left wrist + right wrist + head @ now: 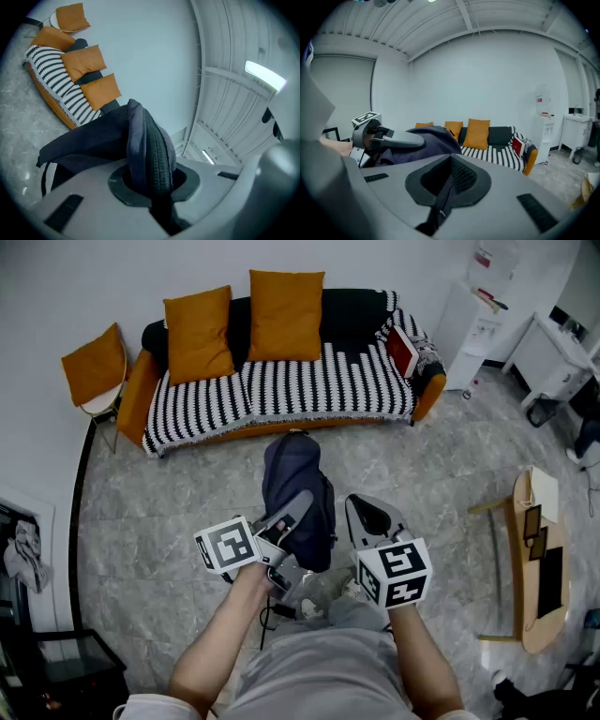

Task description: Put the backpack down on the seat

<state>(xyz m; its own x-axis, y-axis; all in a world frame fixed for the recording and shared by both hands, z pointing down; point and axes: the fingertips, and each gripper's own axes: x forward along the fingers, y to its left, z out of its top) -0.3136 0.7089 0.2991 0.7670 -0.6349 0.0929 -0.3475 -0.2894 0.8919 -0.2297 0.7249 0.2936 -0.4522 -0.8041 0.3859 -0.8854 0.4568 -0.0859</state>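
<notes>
Sofa (281, 390) behind; left tool (302, 504) grips backpack (292, 472), bottom hidden, seemingly hanging.

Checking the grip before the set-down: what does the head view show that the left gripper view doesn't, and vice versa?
Head view only: the right gripper beside the backpack, the person's forearms, and a wooden table at right. Left gripper view only: the left gripper's tongs closed on a padded fold of the backpack, and a ceiling light. Both: the dark backpack in the left gripper, and the striped sofa with orange cushions.
</notes>
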